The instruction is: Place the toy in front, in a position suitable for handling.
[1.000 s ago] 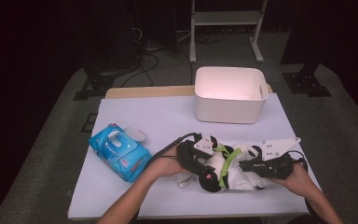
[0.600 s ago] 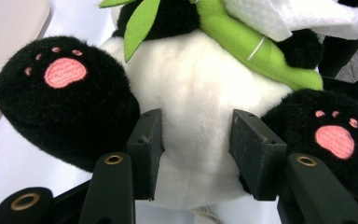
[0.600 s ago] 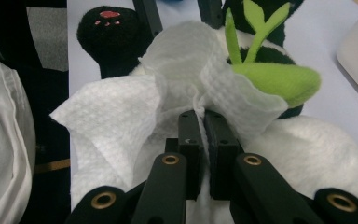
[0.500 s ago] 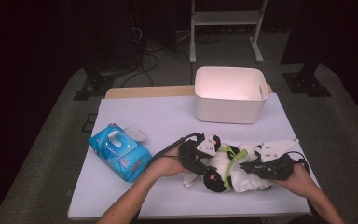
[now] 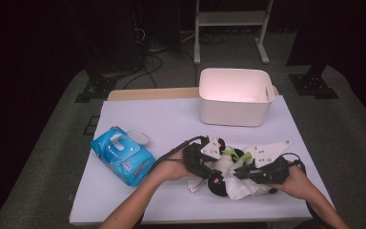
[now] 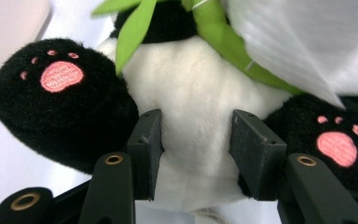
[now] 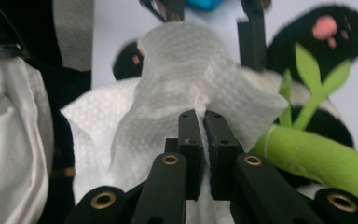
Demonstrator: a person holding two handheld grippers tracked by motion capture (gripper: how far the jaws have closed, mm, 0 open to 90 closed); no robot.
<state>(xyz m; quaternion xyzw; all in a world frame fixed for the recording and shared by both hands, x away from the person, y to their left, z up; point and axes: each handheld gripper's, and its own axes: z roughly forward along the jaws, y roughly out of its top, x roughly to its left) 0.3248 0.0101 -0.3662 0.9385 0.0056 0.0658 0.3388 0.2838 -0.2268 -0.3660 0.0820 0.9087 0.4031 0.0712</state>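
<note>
Left tool (image 6: 196, 156) clamps the plush panda (image 6: 200, 116) by its white belly, pinning it on the desk (image 5: 171, 119). Right tool (image 7: 203, 135) is pinched shut on a white wipe (image 7: 191, 79), draped over the panda to rub it clean.

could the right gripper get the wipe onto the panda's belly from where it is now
Probably yes. The right gripper is shut on the wipe, which already drapes over the panda. The left gripper clamps the lower belly, so only that patch looks blocked.
</note>
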